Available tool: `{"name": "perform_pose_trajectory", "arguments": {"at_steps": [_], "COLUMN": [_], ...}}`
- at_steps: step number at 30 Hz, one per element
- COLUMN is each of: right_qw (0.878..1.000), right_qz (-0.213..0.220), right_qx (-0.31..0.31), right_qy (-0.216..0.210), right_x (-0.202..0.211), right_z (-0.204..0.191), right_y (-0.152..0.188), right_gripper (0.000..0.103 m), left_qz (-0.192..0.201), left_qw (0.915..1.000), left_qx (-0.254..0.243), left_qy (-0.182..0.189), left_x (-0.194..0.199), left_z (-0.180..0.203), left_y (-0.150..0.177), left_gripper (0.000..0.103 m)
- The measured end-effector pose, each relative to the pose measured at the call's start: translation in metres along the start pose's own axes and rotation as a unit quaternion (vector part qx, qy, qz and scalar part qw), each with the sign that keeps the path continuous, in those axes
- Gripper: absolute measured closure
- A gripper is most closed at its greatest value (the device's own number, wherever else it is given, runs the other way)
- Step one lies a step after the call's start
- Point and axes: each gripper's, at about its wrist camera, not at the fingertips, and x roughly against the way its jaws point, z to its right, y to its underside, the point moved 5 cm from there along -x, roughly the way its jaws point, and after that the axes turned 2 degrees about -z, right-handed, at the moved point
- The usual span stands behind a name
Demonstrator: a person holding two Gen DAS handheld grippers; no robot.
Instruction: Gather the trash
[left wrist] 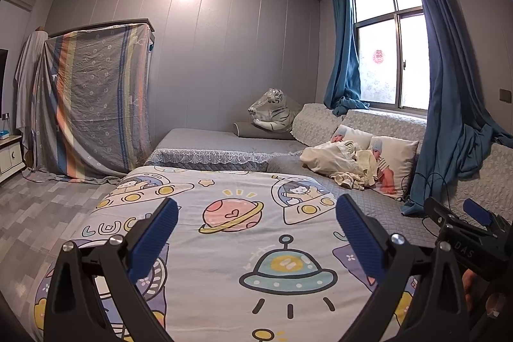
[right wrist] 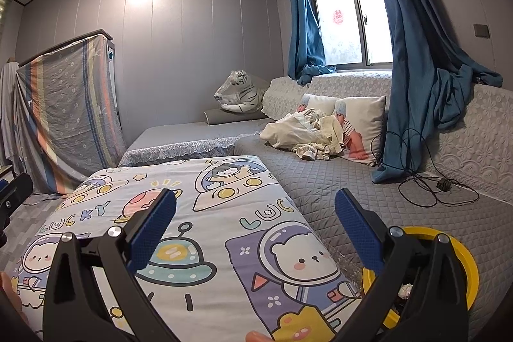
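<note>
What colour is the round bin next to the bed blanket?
The bin is yellow, seen best in the right wrist view, behind the right claw.

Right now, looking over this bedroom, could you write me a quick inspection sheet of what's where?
Surface: cartoon space-print blanket spread over a grey quilted bed.
Job's things: yellow bin on the quilt beside the blanket, low right, with crumpled white bits inside.
Clutter: heap of cream clothes against two baby-print pillows; plush tiger wrapped in plastic.
Grippers: left gripper and right gripper both open, holding nothing, above the blanket.
Cables: black cord with adapter tangled on the quilt near the curtain's foot.
Surroundings: blue curtains, window, furniture draped in a striped sheet, grey floor.
</note>
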Motion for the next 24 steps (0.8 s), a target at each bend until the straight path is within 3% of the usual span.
{"name": "perform_pose_trajectory", "arguments": {"at_steps": [24], "right_qw": [1.000], "right_qz": [-0.008], "right_qx": [0.000], "right_qy": [0.000], "right_x": [-0.0044], "right_z": [0.0005], "right_y": [0.0025], "right_gripper": [0.008], "left_qz": [-0.002], "left_qw": [1.0000], "left_qx": [0.002], "left_qy": [0.002], "left_x": [-0.0033], "left_z": [-0.0025], "left_y": [0.0012], "left_gripper": [0.008]}}
